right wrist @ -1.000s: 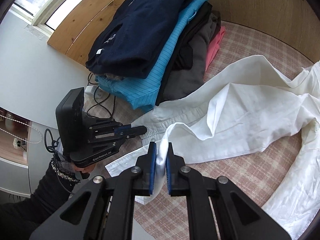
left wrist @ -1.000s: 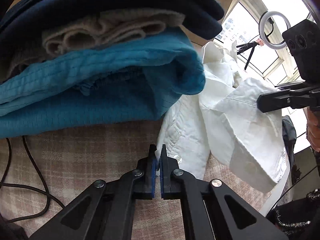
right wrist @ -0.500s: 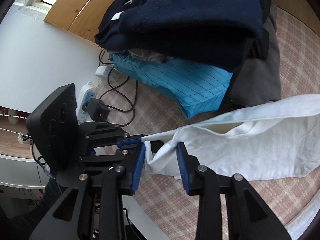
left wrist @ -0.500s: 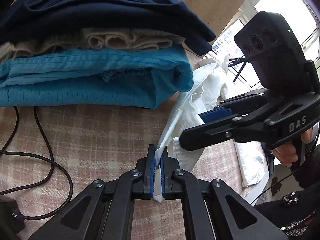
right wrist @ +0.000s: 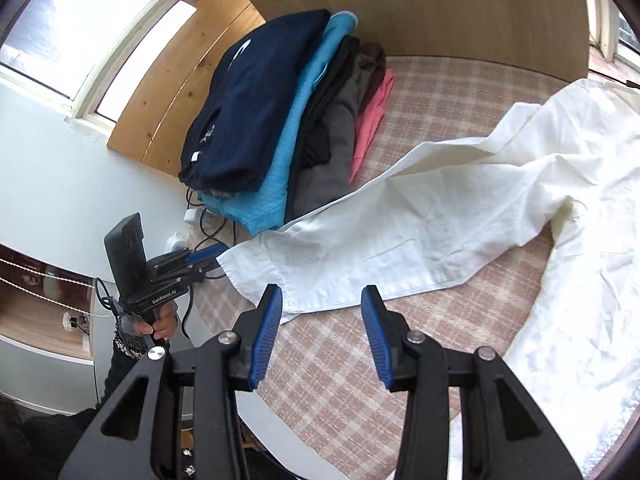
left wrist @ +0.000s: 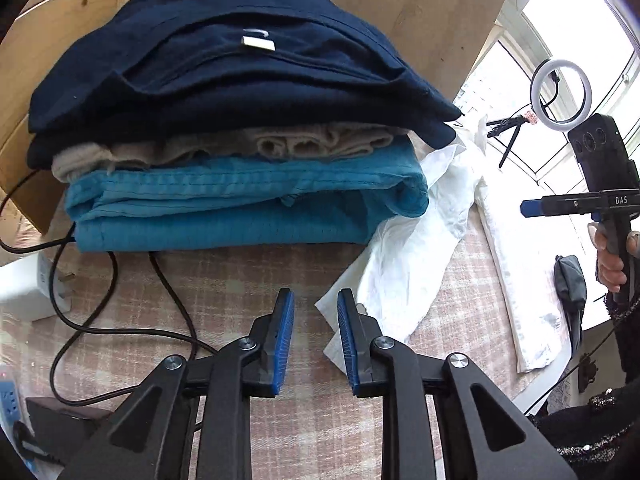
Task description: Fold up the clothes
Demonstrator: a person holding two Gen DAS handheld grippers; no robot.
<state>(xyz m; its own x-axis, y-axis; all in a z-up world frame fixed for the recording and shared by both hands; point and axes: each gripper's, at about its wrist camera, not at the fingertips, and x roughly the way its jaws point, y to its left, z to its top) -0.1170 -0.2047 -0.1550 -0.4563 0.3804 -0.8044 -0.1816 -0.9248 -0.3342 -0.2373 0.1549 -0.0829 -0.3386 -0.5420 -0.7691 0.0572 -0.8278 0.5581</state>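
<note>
Your left gripper point(left wrist: 313, 312) with jaws apart, right gripper point(right wrist: 322, 308) also apart, both holding nothing, white shirt point(right wrist: 460, 216) spread on the checked cloth point(right wrist: 340, 360), beside the folded pile point(right wrist: 280, 120).

The white shirt point(right wrist: 460, 216) runs past the right wrist view's edge.

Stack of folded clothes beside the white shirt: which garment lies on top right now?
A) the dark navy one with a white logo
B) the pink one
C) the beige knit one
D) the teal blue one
A: the dark navy garment with a white logo lies on top of the stack, with the beige knit garment directly under it and the teal blue garment below that; the right wrist view shows the pink garment lower still.
</note>
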